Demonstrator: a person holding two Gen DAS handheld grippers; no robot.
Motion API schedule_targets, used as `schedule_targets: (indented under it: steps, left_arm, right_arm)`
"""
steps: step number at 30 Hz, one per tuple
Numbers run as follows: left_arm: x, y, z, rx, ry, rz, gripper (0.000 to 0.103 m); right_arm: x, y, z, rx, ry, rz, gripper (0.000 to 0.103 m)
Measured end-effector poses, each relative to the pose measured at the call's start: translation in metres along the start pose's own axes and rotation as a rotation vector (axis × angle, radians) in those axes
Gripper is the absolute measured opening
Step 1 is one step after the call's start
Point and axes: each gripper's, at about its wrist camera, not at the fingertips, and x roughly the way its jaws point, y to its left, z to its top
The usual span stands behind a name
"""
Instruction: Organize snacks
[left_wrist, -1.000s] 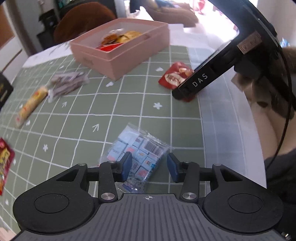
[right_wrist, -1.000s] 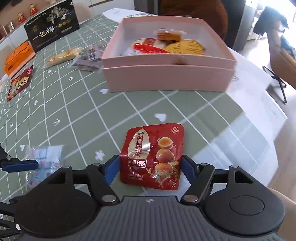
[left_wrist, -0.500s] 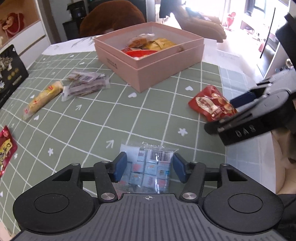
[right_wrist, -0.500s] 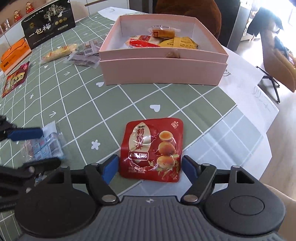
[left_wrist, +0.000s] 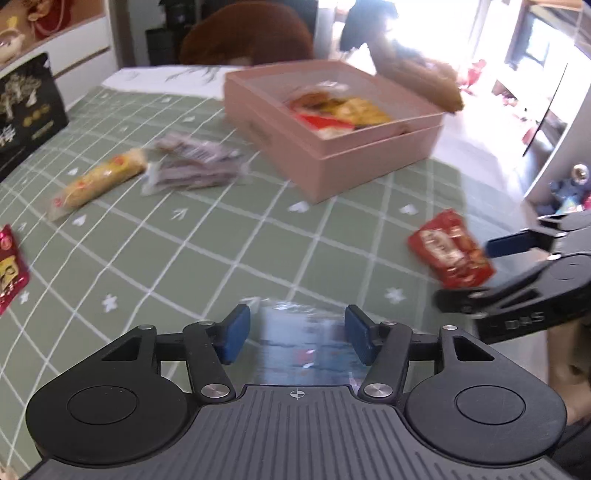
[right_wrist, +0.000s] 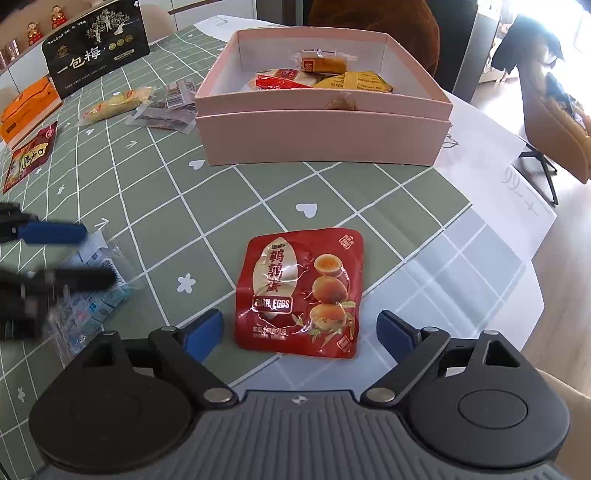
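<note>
Evidently both tongs are lining up pickups: the left gripper (left_wrist: 293, 338), jaws just widened and unclenched, straddles the clear candy bag (left_wrist: 303, 343); the right gripper (right_wrist: 300, 332), likewise just spread, brackets the quail-egg pouch (right_wrist: 300, 291), short of the pink box (right_wrist: 321, 136).

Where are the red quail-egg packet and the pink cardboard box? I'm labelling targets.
red quail-egg packet (right_wrist: 299, 291): right wrist view, centre of the front face.
pink cardboard box (right_wrist: 321, 136): right wrist view, near outer wall.
</note>
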Motion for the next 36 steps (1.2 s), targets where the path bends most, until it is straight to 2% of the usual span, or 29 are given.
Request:
schedule_targets:
  steps: [3, 6, 10, 14, 17, 19, 21, 25, 27, 33, 36]
  left_arm:
    - [0.007, 0.011, 0.003, -0.048, 0.024, -0.063, 0.067]
    - [0.01, 0.014, 0.006, -0.06, 0.034, -0.094, 0.067]
    - [0.013, 0.001, 0.005, 0.014, 0.035, -0.121, 0.069]
    - [0.01, -0.018, -0.005, 0.122, 0.015, -0.098, 0.07]
    - [0.008, -0.022, -0.009, 0.131, 0.011, -0.095, 0.07]
    - [0.007, -0.02, -0.011, 0.114, 0.006, -0.097, 0.068]
    - [0.003, -0.014, -0.013, 0.066, -0.007, -0.082, 0.049]
    - [-0.005, 0.011, -0.023, -0.103, -0.021, -0.133, 0.047]
    - [-0.009, 0.016, -0.029, -0.136, -0.037, -0.143, 0.047]
    - [-0.011, 0.001, -0.034, -0.037, -0.061, -0.1, 0.049]
    - [-0.01, -0.005, -0.032, 0.016, -0.043, -0.106, 0.051]
  right_arm:
    - [0.001, 0.0, 0.0, 0.001, -0.004, -0.001, 0.095]
    - [0.002, 0.0, -0.001, 0.001, -0.008, 0.0, 0.096]
    - [0.003, 0.0, -0.001, 0.0, -0.012, 0.0, 0.099]
    - [0.004, 0.0, -0.001, 0.001, -0.013, 0.0, 0.101]
    - [0.004, 0.001, -0.001, 0.0, -0.018, 0.001, 0.102]
    - [0.005, 0.001, -0.001, 0.001, -0.022, 0.001, 0.102]
    - [0.005, 0.002, -0.001, 0.002, -0.026, 0.001, 0.102]
    - [0.005, 0.003, -0.002, 0.003, -0.034, 0.006, 0.102]
    - [0.005, 0.005, -0.002, -0.002, -0.038, 0.01, 0.102]
    - [0.005, 0.007, -0.003, -0.01, -0.058, 0.016, 0.102]
    - [0.005, 0.007, -0.003, -0.017, -0.068, 0.02, 0.101]
